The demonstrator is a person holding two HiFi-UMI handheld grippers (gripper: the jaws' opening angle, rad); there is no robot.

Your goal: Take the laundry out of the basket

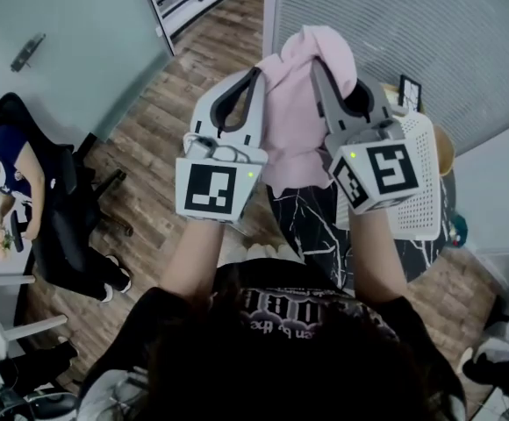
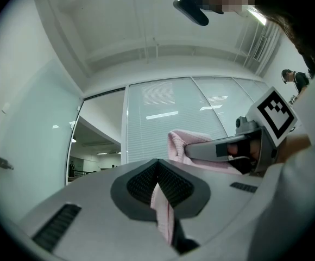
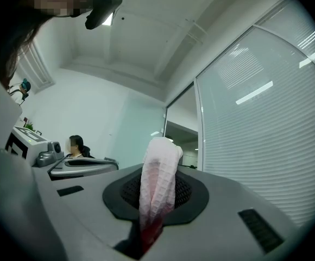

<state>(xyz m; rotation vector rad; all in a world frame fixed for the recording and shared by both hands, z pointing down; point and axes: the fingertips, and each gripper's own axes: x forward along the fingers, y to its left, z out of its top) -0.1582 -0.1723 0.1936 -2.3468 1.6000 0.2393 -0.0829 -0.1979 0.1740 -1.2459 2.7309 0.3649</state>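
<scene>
A pink towel [image 1: 294, 103] is held up in the air between both grippers, in front of the person's chest. My left gripper [image 1: 253, 79] is shut on its left edge; a thin pink fold [image 2: 162, 211] shows pinched between its jaws. My right gripper [image 1: 320, 73] is shut on the right part, where a bunched pink fold [image 3: 158, 186] sticks up from the jaws. The white perforated laundry basket [image 1: 421, 191] sits below and to the right, mostly hidden behind the right gripper. The right gripper [image 2: 201, 150] with pink cloth also shows in the left gripper view.
A dark marbled table top [image 1: 311, 226] lies under the towel. A seated person on a black office chair [image 1: 61, 209] is at the left over a wooden floor. Glass walls with blinds [image 1: 395, 24] stand behind.
</scene>
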